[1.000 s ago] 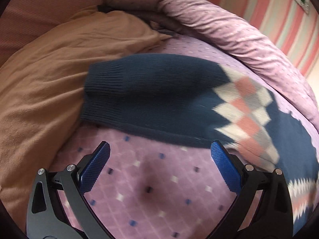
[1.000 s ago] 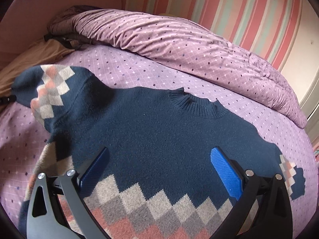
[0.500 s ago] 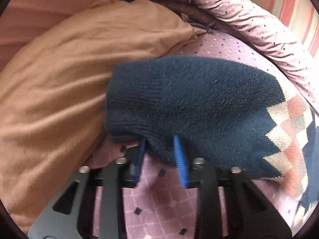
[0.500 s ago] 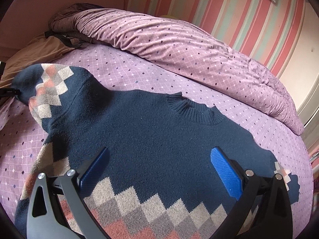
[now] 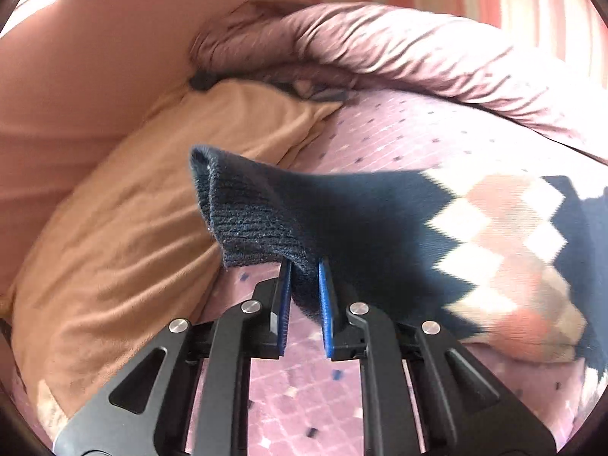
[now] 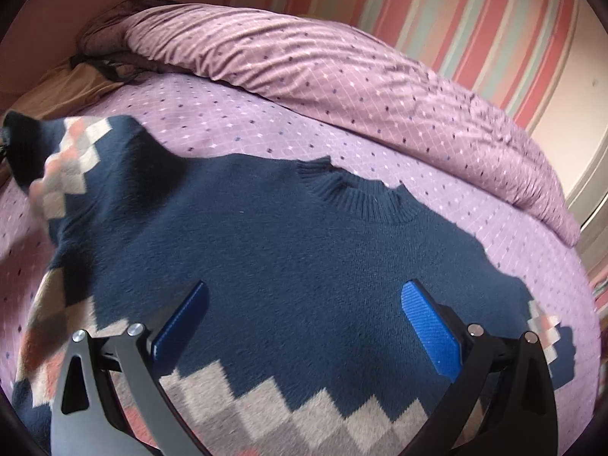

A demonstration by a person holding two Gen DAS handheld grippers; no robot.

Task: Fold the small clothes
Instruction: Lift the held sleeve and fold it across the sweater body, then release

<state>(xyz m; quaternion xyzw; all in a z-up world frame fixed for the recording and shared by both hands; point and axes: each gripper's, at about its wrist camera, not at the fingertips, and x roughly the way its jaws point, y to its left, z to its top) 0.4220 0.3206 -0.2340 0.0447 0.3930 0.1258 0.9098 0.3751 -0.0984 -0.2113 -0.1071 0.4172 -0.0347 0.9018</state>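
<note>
Left wrist view: left hand-held gripper [image 5: 304, 266] pinches the sleeve [image 5: 273, 209] cuff, lifted off the bed [image 5: 418, 133]. Sleeve runs rightward toward the sweater [image 6: 304, 250] body. Right hand-held gripper [image 6: 304, 304] hangs wide and empty over the chest.

**Setting: Domestic Bedroom**

The work surface is a bed with a lilac diamond-print sheet [image 6: 228, 114]. A matching duvet [image 6: 342, 68] lies bunched beyond the tongs, against a wall with pink-and-cream striped wallpaper [image 6: 475, 30]. A tan pillow [image 5: 133, 235] sits left of the left tongs, below a pink headboard [image 5: 76, 76].
</note>
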